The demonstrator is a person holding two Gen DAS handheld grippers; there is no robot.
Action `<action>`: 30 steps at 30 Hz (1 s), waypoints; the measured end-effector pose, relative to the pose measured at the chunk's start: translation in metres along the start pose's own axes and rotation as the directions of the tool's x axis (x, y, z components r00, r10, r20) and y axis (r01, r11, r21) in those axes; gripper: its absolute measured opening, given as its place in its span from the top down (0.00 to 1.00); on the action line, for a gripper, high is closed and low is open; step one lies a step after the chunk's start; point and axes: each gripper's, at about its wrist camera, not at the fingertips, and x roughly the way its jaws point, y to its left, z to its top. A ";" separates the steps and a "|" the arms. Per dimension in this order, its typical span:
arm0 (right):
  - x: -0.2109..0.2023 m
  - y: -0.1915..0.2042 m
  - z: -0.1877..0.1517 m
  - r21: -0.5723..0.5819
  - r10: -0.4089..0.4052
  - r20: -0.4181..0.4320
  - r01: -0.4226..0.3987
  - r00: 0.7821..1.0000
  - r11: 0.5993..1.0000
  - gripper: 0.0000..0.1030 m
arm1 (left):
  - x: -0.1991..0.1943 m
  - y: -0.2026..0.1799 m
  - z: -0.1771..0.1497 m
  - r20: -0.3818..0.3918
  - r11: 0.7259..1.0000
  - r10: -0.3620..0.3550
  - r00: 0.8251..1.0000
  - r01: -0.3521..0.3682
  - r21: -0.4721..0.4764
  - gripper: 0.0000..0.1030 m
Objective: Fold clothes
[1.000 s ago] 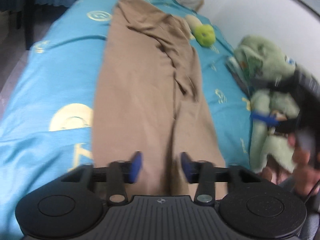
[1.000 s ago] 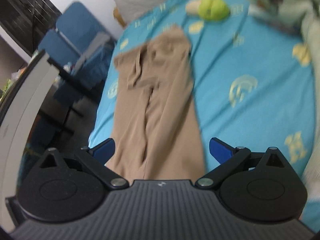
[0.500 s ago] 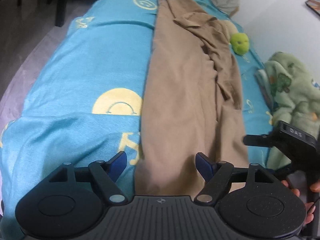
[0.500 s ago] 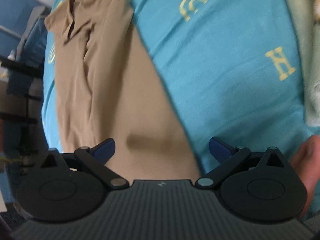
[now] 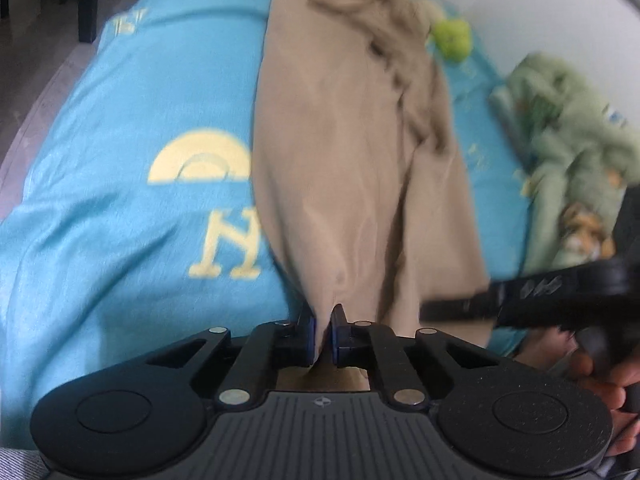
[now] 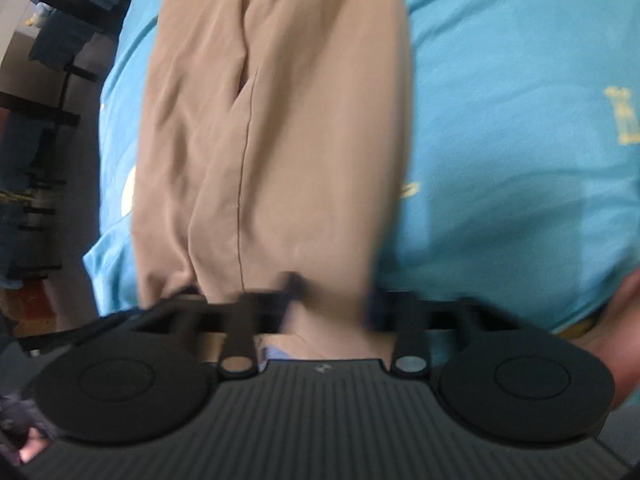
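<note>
Blue bedding with yellow prints carries the job: the left claw has just closed on the near hem of the tan trousers, the right claw likewise beside it. Soft, light, limp cloth lying lengthwise on the bed; hem corners look the best hold.

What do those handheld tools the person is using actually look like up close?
Each is matte black plastic. The left tool has a ribbed central body, two round discs at its sides, thin linkage bars with silver pivot pins, and blue pads on its fingertips. The right tool has the same build, blurred here. No cables or sleeves show.
</note>
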 end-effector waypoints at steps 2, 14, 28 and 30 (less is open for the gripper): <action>-0.018 -0.006 0.000 0.014 0.065 0.052 -0.066 0.997 0.998 0.88 | -0.018 -0.001 0.001 0.072 0.998 -0.058 0.996 0.060 -0.018 0.93; -0.143 -0.030 -0.042 -0.017 0.369 0.350 -0.388 0.861 0.921 0.89 | -0.118 -0.035 -0.005 0.334 0.961 -0.241 0.911 0.272 -0.046 0.94; -0.162 -0.037 -0.022 -0.111 0.342 0.513 -0.335 0.787 0.936 0.89 | -0.136 -0.093 -0.009 0.457 0.983 -0.181 0.871 0.148 0.106 0.93; -0.159 -0.030 0.005 -0.120 0.325 0.534 -0.310 0.780 0.943 0.89 | -0.124 -0.094 0.018 0.470 0.986 -0.162 0.868 0.119 0.121 0.93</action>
